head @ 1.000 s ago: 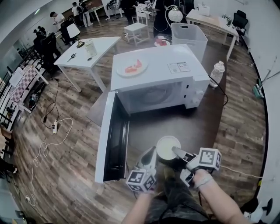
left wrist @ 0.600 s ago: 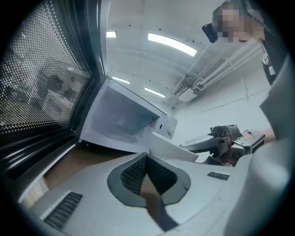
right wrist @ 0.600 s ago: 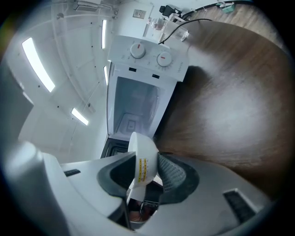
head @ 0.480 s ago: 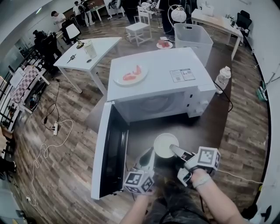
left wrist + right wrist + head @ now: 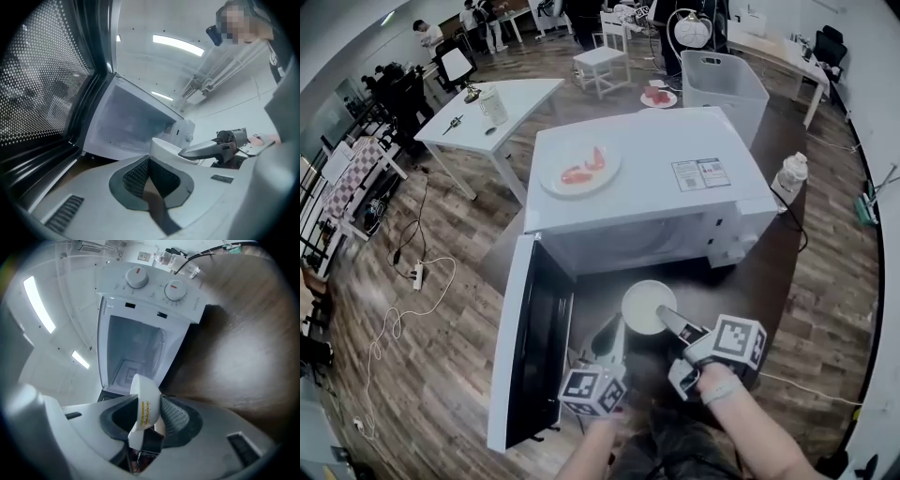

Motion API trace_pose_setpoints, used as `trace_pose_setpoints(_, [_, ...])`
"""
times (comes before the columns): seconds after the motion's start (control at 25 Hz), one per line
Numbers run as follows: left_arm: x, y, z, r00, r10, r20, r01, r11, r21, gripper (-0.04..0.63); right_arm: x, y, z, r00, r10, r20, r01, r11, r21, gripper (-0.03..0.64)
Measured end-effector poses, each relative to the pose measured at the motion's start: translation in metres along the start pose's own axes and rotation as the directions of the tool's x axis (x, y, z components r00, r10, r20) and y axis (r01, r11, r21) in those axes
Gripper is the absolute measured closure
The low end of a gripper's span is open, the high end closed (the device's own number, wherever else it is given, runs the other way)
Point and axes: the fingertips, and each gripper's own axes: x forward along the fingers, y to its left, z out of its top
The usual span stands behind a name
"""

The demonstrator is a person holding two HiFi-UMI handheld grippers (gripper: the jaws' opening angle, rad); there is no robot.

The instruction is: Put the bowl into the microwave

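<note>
Transport step: right gripper [image 5: 149, 414] clamps round white bowl [image 5: 645, 306] by its rim, left gripper [image 5: 149, 176] has jaws together and empty; next, carry bowl far into open white microwave [image 5: 656, 178].

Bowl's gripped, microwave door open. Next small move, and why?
Probably ease the bowl straight ahead into the cavity: the right gripper clamps its rim, the door hangs wide open, and the bowl is just short of the opening.
</note>
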Motion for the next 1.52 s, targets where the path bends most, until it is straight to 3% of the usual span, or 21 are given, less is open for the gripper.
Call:
trace_pose_setpoints(1.04, [0.057,0.022,0.012,0.998,0.052,0.032,-0.051,0.998,-0.043,0.586,0.075,-0.004,0.055,0.995,-0.01,0.097,0.004,0.998,0.063,0.483])
trace_pose_setpoints(1.52, [0.071,0.008,0.015,1.0,-0.004,0.017,0.004,1.0,-0.005,0.584,0.096,0.001,0.066,0.992,-0.036,0.119,0.028,0.997,0.065,0.482])
